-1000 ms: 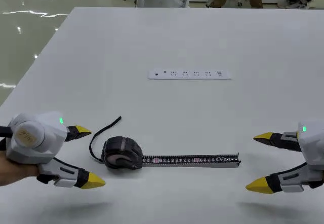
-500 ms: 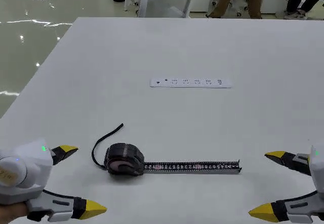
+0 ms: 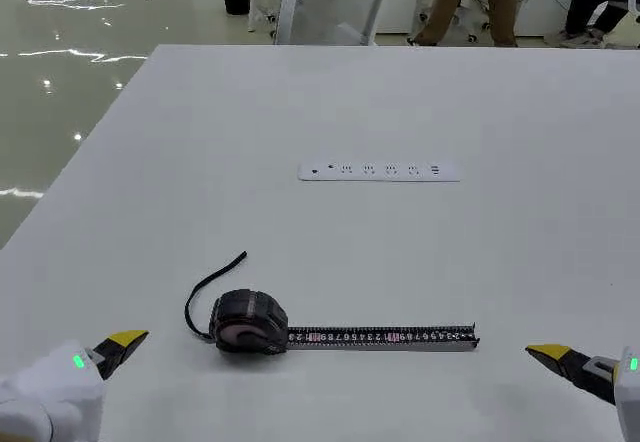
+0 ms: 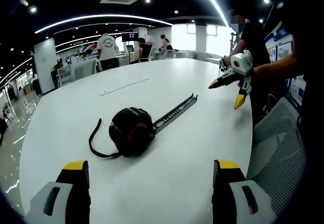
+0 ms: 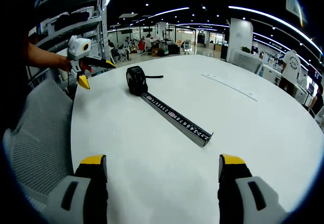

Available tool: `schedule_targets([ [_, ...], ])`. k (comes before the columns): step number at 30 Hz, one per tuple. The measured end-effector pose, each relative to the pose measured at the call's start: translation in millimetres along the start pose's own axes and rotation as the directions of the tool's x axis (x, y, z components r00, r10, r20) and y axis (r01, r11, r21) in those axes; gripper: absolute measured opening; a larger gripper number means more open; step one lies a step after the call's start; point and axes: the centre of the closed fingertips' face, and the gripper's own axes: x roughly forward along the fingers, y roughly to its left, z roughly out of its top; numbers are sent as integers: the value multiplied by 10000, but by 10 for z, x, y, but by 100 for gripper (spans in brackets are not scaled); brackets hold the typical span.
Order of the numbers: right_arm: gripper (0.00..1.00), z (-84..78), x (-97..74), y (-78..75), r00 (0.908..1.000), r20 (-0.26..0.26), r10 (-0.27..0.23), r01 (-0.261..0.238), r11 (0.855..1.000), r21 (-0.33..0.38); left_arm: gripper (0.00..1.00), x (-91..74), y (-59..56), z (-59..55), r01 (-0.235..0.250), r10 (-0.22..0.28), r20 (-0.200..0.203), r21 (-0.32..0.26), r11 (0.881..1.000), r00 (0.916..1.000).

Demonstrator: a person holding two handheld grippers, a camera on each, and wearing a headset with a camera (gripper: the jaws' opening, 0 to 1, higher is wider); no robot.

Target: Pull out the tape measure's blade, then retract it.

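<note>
Flanking tape measure (image 3: 247, 321) on counter (image 3: 400, 92), blade (image 3: 385, 337) out: left gripper (image 4: 147, 165), right gripper (image 5: 164, 159), fingers (image 4: 76, 165) wide on both, gripping nothing.

We get bright, even light from ceiling strips (image 4: 101, 19); glare streaks the floor (image 3: 60, 57), the tape measure (image 3: 248, 320) casts a faint shadow, and both gripper views bend at the edges.

We see the tape (image 3: 247, 322) on the white table (image 3: 200, 142), blade (image 3: 385, 338) drawn out rightward, strap (image 3: 205, 287) curling off its left. Our left gripper (image 3: 112, 350) and right gripper (image 3: 565, 360) flank it, both apart. A power strip (image 3: 379, 171) lies beyond.
</note>
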Motion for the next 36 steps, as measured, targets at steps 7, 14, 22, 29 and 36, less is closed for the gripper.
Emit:
schedule_targets([
  [7, 93, 46, -1, 195, 9980, 269, -564, 553, 9976, 405, 100, -35, -218, -45, -395, 406, 241, -443, 9982, 9989],
  [14, 96, 203, -12, 375, 9814, 840, -1728, 1615, 9787, 1271, 100, -76, -321, -51, -1324, 1423, 513, -1624, 9778, 9885],
  [22, 98, 246, -20, 442, 9730, 989, -2083, 1913, 9687, 1579, 100, -88, -376, -40, -1639, 1820, 676, -2135, 9631, 9810],
  [29, 97, 257, -2, 507, 9692, 1025, -2240, 2033, 9623, 1805, 100, -94, -401, 4, -2064, 2320, 822, -2423, 9480, 9692],
  [36, 96, 245, 33, 590, 9743, 934, -2048, 1848, 9647, 1875, 100, -47, -442, -10, -2115, 2339, 633, -2501, 9448, 9702],
])
